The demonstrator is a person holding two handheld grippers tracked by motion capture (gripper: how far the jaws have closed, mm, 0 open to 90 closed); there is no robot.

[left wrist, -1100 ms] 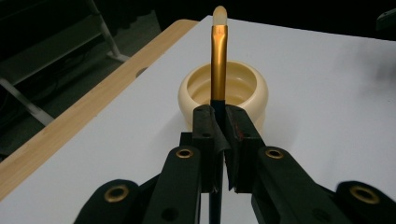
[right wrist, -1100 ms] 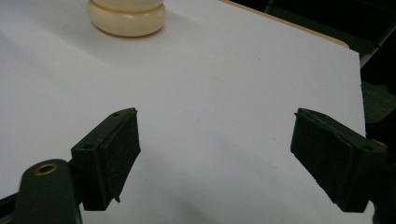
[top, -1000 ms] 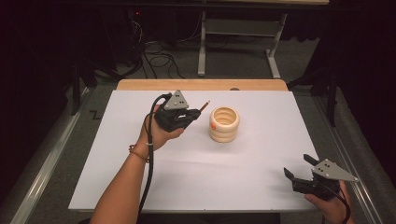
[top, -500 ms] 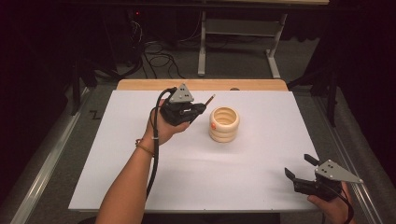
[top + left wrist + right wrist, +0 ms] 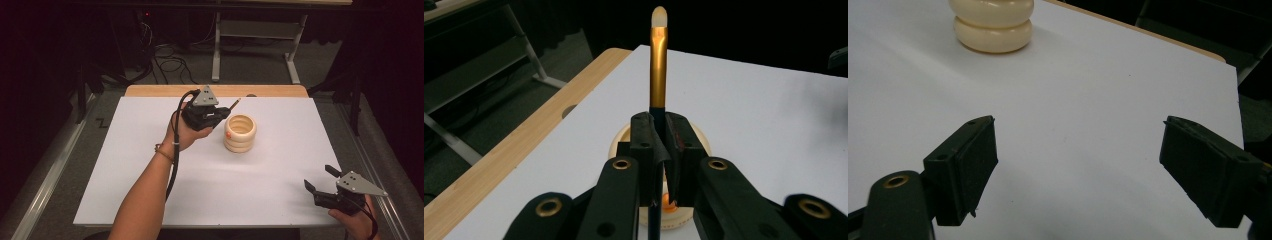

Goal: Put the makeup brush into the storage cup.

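Note:
My left gripper hovers just left of a cream ribbed pot, shut on a thin brush. In the left gripper view the brush rises from between the pads, showing a gold ferrule and a pale tip; its dark handle runs down between the jaws. The pot sits right behind and below them, with an orange spot on its side. My right gripper rests near the table's front right corner, open with nothing in it. The right gripper view has its fingers wide apart over bare white surface, the pot far off.
A white sheet covers the table, with a strip of wooden edge at the back. Beyond it are a metal desk frame and cables on the dark floor. Rails run along both sides of the table.
My left gripper has carried the brush to the right, closer to the cream pot. The right gripper has stayed where it was.

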